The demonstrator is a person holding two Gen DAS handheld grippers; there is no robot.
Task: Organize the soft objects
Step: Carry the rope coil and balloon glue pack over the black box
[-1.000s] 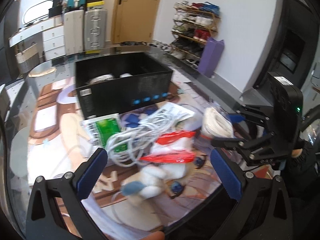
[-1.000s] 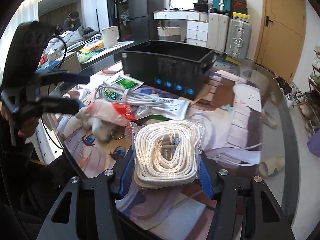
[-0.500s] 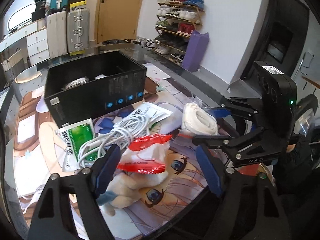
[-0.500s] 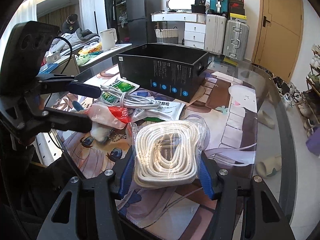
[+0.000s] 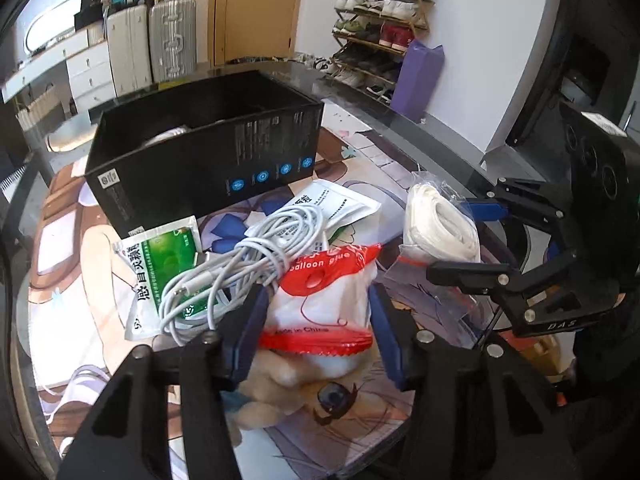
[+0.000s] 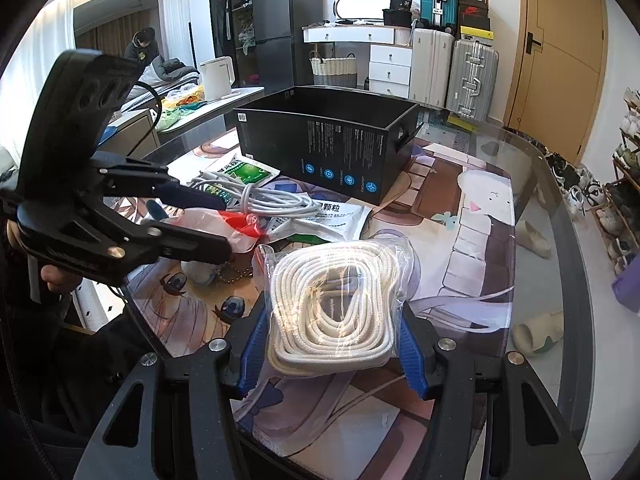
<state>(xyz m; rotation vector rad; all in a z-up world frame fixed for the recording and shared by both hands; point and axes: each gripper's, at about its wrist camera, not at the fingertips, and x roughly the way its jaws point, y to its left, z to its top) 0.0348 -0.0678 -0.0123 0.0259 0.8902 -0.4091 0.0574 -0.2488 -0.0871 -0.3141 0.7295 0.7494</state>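
Observation:
My right gripper (image 6: pixel 330 344) is shut on a clear bag of coiled white rope (image 6: pixel 332 304) and holds it above the table's near edge; the rope bag also shows in the left wrist view (image 5: pixel 440 220). My left gripper (image 5: pixel 316 330) has its blue pads on both sides of a white bag with a red "balloon glue" top (image 5: pixel 324 296); it looks closed on it. A plush toy (image 5: pixel 280 388) lies under that bag. A black open box (image 5: pixel 208 152) stands behind the pile.
A coiled white cable (image 5: pixel 240 264), a green sachet (image 5: pixel 164 260) and a white sachet (image 5: pixel 332 204) lie before the box on a printed mat (image 6: pixel 480 232). The glass table edge (image 6: pixel 560 216) curves right. Suitcases and a shoe rack stand behind.
My left gripper moved forward over the pile and narrowed its jaws around the red-topped bag. My right gripper kept hold of the rope bag and hardly moved.

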